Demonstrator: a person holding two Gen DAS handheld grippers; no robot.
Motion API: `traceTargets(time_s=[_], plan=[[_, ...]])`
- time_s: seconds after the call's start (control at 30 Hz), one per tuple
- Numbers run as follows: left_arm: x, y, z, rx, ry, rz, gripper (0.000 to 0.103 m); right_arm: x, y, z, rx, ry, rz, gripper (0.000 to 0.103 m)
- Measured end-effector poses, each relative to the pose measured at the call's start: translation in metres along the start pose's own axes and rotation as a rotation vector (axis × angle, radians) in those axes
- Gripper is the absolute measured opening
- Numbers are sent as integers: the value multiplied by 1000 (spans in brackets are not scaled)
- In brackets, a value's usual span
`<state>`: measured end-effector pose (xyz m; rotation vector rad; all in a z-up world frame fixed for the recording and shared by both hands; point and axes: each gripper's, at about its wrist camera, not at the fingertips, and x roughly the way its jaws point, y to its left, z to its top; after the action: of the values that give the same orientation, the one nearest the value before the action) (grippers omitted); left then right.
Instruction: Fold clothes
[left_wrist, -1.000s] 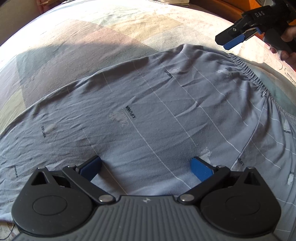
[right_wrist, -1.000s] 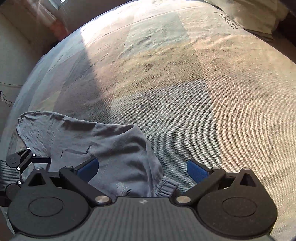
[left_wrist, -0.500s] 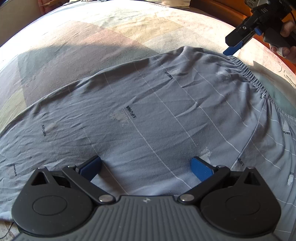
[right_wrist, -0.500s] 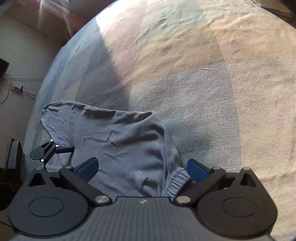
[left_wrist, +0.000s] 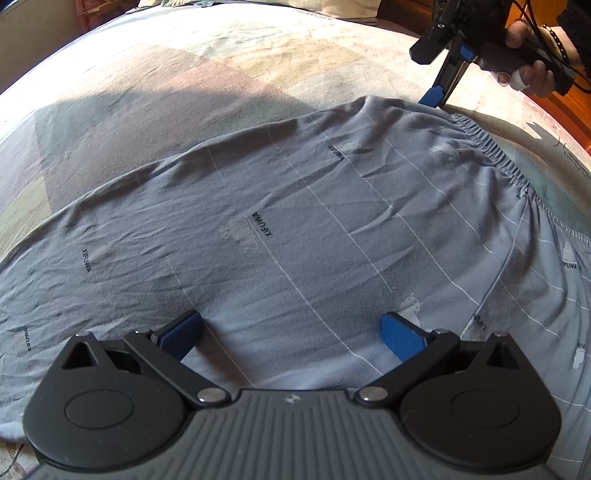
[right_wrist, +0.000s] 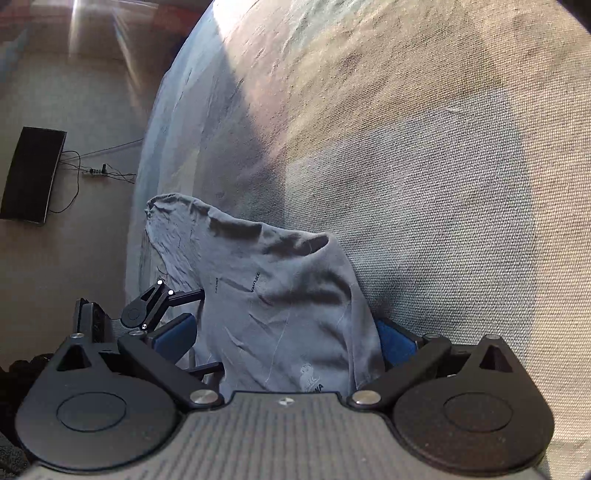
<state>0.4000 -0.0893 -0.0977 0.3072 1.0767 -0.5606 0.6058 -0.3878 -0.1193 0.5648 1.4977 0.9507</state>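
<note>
The bed, covered in a pale sheet of large faded colour blocks, fills both views, part sunlit and part in shadow. On it lie grey shorts, spread flat in the left wrist view, marked with thin white lines, small dark lettering and pale printed motifs; the gathered waistband runs along the right far edge. The left gripper hangs low over the near part of the shorts, its blue fingers spread wide with only flat cloth between them and nothing gripped. The right gripper, held in a hand at upper right, points steeply down, its fingertip meeting the far corner of the shorts at the end of the waistband. In the right wrist view the cloth rises in a rumpled mound between that gripper's blue fingers, which stand wide apart; the fabric lies against both pads, but whether it is pinched cannot be told. The left gripper shows there at the lower left, beside the cloth. Beyond the bed edge lies carpeted floor with a dark flat panel and a power strip with trailing cables.
</note>
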Motion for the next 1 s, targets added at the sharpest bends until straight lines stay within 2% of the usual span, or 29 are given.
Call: traceTargets(time_s=[0.13, 0.2, 0.4, 0.53, 0.63, 0.7, 0.83, 1.0], plan=[[0, 0, 1, -2, 8, 0, 103, 0, -7, 7, 17, 44, 56, 103], [1, 1, 2, -1, 13, -1, 103, -3, -11, -1, 12, 89, 67, 103], [1, 2, 2, -2, 20, -1, 103, -10, -19, -23, -2, 126, 107, 103], [1, 2, 4, -2, 23, 0, 103, -5, -15, -1, -1, 86, 134, 103], [0, 3, 5, -1, 25, -2, 103, 1, -11, 7, -7, 101, 125, 103], [-1, 3, 6, -1, 26, -2, 103, -5, -6, 1, -35, 115, 66, 103], [-3, 4, 5, -3, 9, -1, 103, -35, -11, -26, -42, 64, -19, 103], [-3, 4, 9, -19, 12, 7, 103, -47, -31, -51, 33, -101, 46, 103]])
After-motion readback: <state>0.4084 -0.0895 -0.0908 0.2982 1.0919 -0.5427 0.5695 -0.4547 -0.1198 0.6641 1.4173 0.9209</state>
